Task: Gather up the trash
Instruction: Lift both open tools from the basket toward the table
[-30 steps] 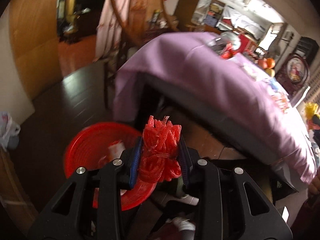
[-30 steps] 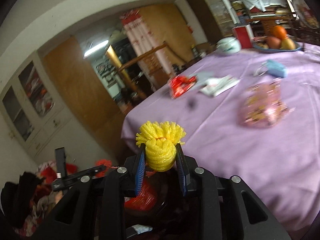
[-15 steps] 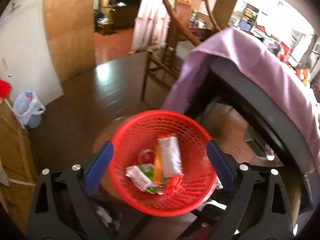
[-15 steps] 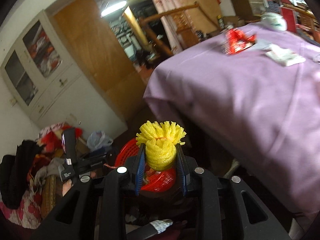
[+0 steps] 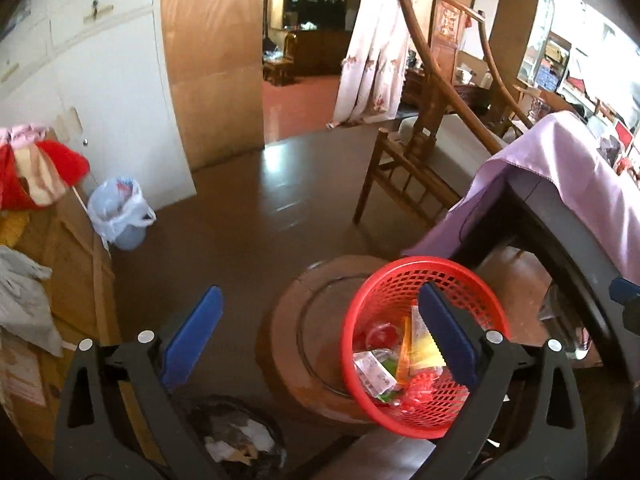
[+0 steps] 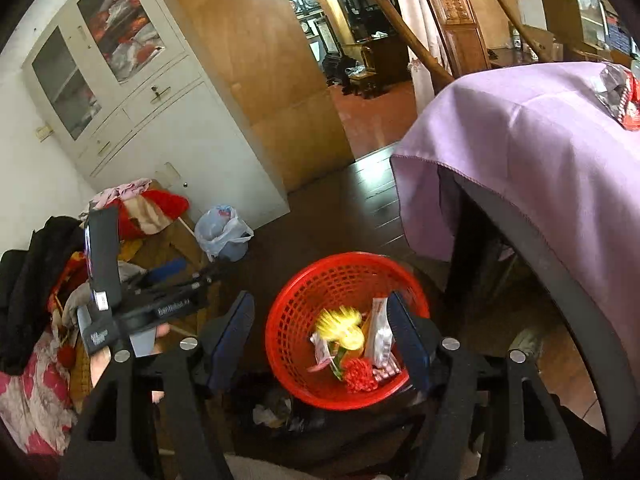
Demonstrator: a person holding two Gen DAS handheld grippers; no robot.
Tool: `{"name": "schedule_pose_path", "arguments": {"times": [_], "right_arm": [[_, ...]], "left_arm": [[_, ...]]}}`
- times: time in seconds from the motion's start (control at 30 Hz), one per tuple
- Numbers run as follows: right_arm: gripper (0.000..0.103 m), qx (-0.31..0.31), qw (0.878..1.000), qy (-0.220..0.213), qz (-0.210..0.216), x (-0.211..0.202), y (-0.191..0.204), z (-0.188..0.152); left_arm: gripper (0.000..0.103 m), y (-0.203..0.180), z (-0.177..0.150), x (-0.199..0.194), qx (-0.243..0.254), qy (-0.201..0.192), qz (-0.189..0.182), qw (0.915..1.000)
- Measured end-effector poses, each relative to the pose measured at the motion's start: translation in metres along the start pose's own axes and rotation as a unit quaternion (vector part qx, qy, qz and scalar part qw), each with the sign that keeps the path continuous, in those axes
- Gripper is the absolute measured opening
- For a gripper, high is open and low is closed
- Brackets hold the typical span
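A red mesh basket (image 5: pixel 400 280) (image 6: pixel 296 312) stands on a round wooden stool (image 5: pixel 288 344) beside the purple-clothed table. It holds several wrappers, a red foam net (image 6: pixel 360 376) (image 5: pixel 420 392) and a yellow foam net (image 6: pixel 342 326), blurred, just inside the basket. My left gripper (image 5: pixel 320 332) is open and empty, left of the basket. My right gripper (image 6: pixel 322 340) is open and empty above the basket. The left gripper also shows in the right wrist view (image 6: pixel 132 300) at the left.
The table with the purple cloth (image 6: pixel 540 152) (image 5: pixel 580 184) is on the right, with a red wrapper (image 6: pixel 630 108) on it. A wooden chair (image 5: pixel 420 152) stands behind. A bagged bin (image 5: pixel 120 216), a cardboard box with clothes (image 5: pixel 48 240) and a white cabinet (image 6: pixel 140 100) are at left.
My right gripper has opened and let go of the yellow foam net, which is dropping into the basket. My left gripper, open since half a second ago, has shifted left of the basket.
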State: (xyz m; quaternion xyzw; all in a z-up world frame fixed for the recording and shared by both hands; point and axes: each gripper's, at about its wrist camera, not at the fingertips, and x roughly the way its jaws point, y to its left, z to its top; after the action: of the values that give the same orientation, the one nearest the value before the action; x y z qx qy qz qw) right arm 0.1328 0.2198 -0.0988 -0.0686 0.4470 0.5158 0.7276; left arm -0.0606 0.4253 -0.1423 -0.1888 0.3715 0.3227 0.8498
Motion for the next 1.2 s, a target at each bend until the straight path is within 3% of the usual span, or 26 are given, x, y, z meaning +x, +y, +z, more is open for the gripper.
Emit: {"name": "schedule_pose_path", "arguments": {"times": [0.2, 0.4, 0.73, 1.03, 1.2], "right_arm": [[0.070, 0.041, 0.999, -0.013, -0.024, -0.022, -0.028, -0.016], [0.076, 0.042, 0.997, -0.036, -0.059, -0.045, -0.039, -0.033], [0.087, 0.057, 0.986, -0.114, -0.105, -0.123, -0.058, -0.059], [0.097, 0.093, 0.968, -0.191, -0.134, -0.204, -0.073, -0.095], [0.097, 0.077, 0.946, -0.233, -0.213, -0.253, -0.071, -0.118]], "left_arm": [[0.095, -0.019, -0.003, -0.001, 0.010, 0.005, -0.034, 0.9994], [0.095, -0.048, 0.002, -0.023, 0.035, -0.016, -0.054, 0.9978], [0.095, -0.109, -0.001, -0.072, 0.097, -0.059, -0.084, 0.9900], [0.096, -0.182, -0.020, -0.141, 0.183, -0.131, -0.107, 0.9685], [0.096, -0.213, -0.035, -0.173, 0.217, -0.170, -0.121, 0.9536]]}}
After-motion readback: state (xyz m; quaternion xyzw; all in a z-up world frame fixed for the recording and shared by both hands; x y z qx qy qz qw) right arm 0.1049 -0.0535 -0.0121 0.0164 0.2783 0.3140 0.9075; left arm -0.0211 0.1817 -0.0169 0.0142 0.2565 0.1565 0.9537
